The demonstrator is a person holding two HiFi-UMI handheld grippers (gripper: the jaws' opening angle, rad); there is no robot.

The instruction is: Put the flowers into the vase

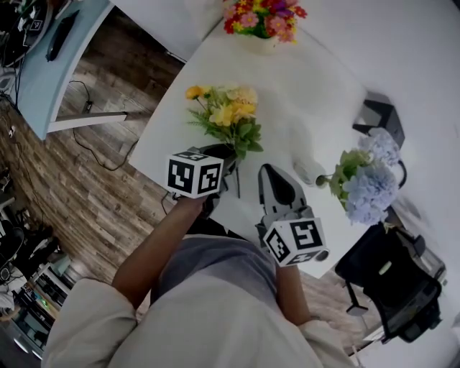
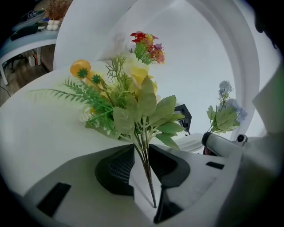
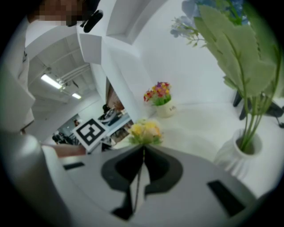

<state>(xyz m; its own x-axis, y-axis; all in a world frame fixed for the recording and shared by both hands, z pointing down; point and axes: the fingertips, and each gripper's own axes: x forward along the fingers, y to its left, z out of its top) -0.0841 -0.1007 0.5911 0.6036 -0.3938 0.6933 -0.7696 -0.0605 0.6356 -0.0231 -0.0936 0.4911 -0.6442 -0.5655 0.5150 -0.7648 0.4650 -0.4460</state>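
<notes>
Two hand-held grippers, one white table (image 1: 323,86).

Left gripper (image 2: 141,150): jaws part-spread, with the stems (image 2: 145,166) of the yellow bouquet (image 1: 228,118) standing loosely between them. The bouquet is at the table's near left edge, blooms toward the far edge.

Right gripper (image 3: 143,148): jaws pressed together, empty, near the left one over the near edge.

White vase (image 1: 309,171): by the near right edge, apart from the bouquet, with blue flowers (image 1: 370,190) in it.

Pot of red and pink flowers (image 1: 262,18): far edge.
</notes>
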